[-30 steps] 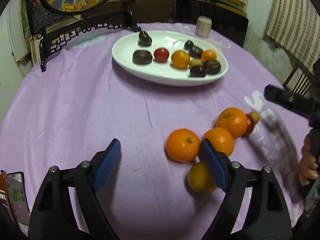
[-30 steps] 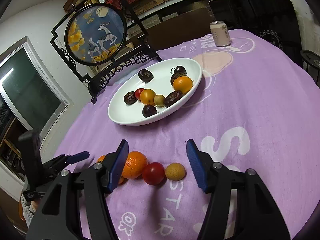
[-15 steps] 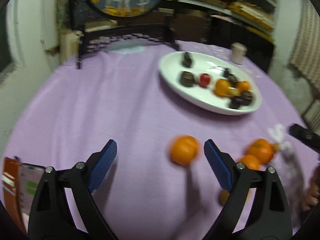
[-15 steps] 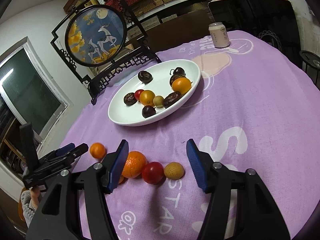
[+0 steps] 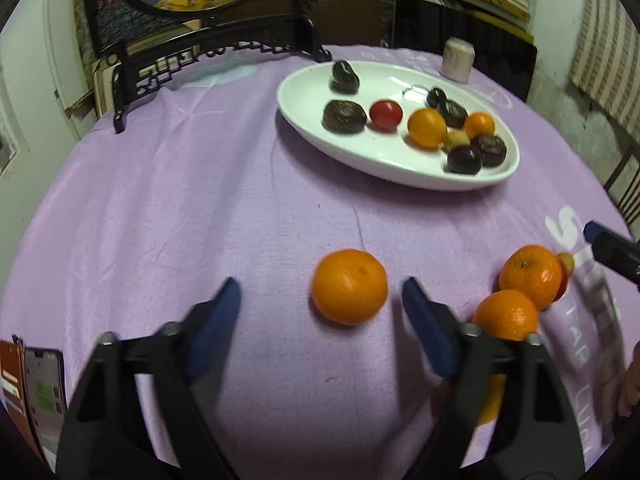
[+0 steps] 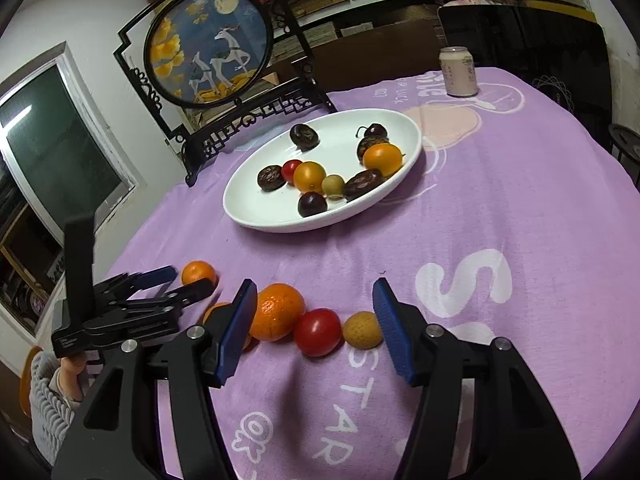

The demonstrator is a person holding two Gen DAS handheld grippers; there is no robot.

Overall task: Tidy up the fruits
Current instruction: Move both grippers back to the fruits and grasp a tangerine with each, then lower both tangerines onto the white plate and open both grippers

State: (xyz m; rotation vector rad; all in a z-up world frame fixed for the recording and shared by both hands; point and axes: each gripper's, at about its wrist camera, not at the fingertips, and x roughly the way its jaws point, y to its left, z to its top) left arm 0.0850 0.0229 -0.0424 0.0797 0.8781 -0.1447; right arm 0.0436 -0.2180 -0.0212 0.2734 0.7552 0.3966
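A lone orange lies on the purple cloth just ahead of my open, empty left gripper; it also shows in the right wrist view. Two more oranges lie to its right, and a yellow fruit is half hidden behind my right finger. My right gripper is open and empty, with a big orange, a red tomato and a small tan fruit between its fingertips. The white oval plate holds several dark, red and orange fruits.
A drink can stands at the far side. A framed round deer picture on a black stand stands behind the plate. A phone and a card holder lie at the table's left edge. The other gripper shows at right.
The lone orange has rolled left, away from the cluster. My left gripper swung left and now has that orange centred in front of it. The right gripper has barely moved.
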